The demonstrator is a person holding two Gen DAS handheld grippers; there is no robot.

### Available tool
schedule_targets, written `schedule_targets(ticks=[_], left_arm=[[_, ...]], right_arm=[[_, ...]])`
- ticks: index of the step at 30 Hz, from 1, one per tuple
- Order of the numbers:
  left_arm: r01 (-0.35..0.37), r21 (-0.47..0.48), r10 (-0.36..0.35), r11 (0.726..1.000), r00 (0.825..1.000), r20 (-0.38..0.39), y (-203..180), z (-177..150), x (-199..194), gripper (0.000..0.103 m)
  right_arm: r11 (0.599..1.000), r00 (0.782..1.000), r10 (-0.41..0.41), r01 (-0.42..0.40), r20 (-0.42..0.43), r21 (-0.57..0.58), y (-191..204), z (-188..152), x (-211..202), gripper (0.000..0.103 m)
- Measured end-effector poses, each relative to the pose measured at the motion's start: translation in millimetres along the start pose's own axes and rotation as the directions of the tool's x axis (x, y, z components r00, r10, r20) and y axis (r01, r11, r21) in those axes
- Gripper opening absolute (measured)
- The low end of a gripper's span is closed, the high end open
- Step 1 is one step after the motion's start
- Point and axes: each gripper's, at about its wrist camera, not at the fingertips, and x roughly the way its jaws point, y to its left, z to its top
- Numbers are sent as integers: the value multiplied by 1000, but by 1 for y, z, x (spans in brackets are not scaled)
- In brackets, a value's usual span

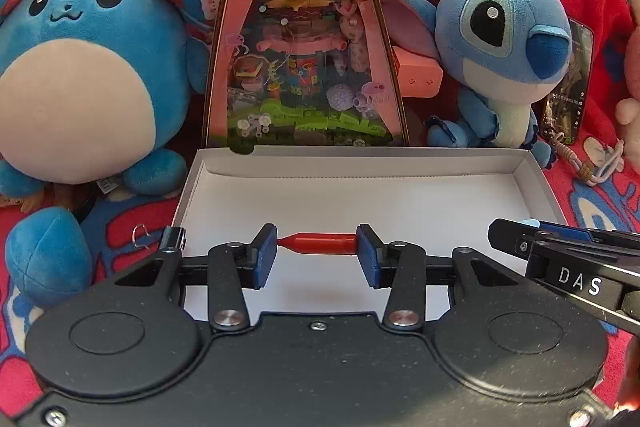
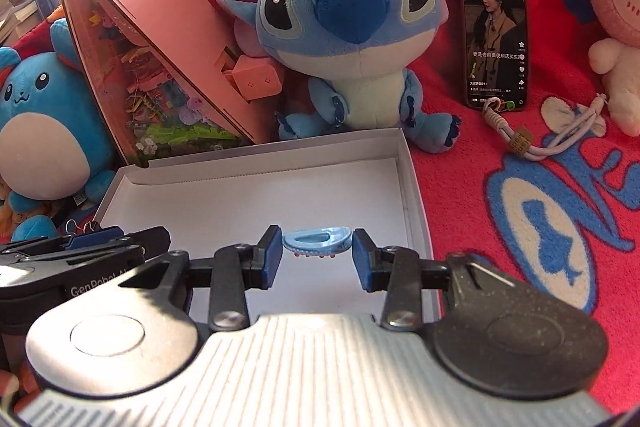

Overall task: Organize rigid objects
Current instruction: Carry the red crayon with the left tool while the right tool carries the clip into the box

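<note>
My left gripper (image 1: 317, 245) is shut on a small red tube-shaped object (image 1: 318, 243), held end to end between the blue pads above the near part of a shallow white cardboard box (image 1: 360, 169). My right gripper (image 2: 316, 245) is shut on a small light blue toy shoe (image 2: 317, 241) with pink studs underneath, held over the same box (image 2: 256, 153) near its right wall. The right gripper's body shows at the right edge of the left wrist view (image 1: 568, 259); the left gripper's body shows at the left of the right wrist view (image 2: 80, 251).
A red blanket (image 2: 520, 155) covers the surface. Behind the box stand a round blue plush (image 1: 80, 67), a pink triangular display box (image 1: 308, 47) and a Stitch plush (image 2: 352, 27). A phone (image 2: 494, 31) with a strap and a pink bunny plush (image 2: 616, 19) lie right. Binder clips (image 1: 168, 239) sit by the box's left corner.
</note>
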Motion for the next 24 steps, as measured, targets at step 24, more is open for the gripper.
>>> schedule_targets(ticks=[24], left_arm=[[-24, -4, 24, 1000, 1000, 13, -13, 10, 60, 42]], right_arm=[[1000, 999, 7, -6, 50, -20, -7, 12, 52, 45]])
